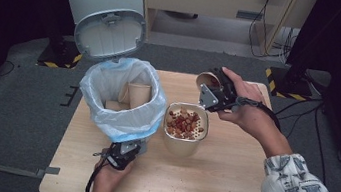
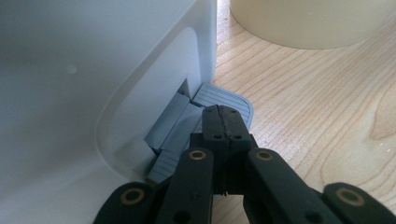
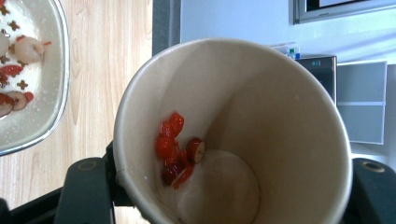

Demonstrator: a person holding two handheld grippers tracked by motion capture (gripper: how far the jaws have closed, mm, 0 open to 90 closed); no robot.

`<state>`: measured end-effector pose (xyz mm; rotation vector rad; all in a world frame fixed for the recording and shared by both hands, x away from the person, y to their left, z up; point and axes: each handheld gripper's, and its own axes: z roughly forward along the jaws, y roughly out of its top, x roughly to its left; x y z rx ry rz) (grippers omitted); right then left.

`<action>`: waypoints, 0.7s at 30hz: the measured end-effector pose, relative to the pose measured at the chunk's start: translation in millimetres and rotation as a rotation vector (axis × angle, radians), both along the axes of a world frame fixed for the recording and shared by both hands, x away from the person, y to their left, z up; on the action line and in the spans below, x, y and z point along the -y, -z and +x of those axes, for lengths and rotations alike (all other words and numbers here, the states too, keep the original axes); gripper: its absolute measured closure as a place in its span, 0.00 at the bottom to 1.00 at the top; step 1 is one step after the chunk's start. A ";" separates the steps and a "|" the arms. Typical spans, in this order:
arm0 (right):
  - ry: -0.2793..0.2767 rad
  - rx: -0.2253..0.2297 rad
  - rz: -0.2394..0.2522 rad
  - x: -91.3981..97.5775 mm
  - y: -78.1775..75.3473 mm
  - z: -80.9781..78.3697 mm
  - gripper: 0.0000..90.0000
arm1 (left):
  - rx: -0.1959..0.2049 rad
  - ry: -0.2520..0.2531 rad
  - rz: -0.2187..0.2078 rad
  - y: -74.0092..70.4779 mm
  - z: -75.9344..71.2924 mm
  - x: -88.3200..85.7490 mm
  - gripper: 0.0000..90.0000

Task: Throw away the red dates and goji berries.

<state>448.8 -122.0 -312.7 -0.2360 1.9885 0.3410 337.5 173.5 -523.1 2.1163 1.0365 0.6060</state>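
The left gripper [image 2: 223,122], jaws pressed together, rests on the grey pedal [image 2: 224,100] at the foot of the white bin [image 1: 123,97]. The right gripper [image 1: 215,93] pinches 1 tilted paper cup [image 3: 233,135] with a few red fruit pieces [image 3: 175,149] stuck inside, held just above the far side of the square container [image 1: 185,128] of food. The bin's lid [image 1: 110,34] stands open; 2 paper cups [image 1: 138,93] lie inside its bag. All sit on 1 pale wooden table [image 1: 226,184] over grey carpet [image 1: 6,103], with cables [image 1: 308,110] and dark stands behind.
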 end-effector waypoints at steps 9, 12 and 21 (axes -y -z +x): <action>0.024 -0.028 0.050 11.5 3.6 0.0 0.36 | 0.001 0.000 0.003 -0.1 -0.1 0.1 1.00; 0.028 -0.041 0.071 16.7 4.4 0.4 0.35 | 0.000 -0.001 0.003 -0.1 -0.1 0.1 1.00; 0.049 -0.084 0.154 30.9 8.6 2.0 0.36 | 0.002 0.000 0.004 -0.1 -0.2 0.2 1.00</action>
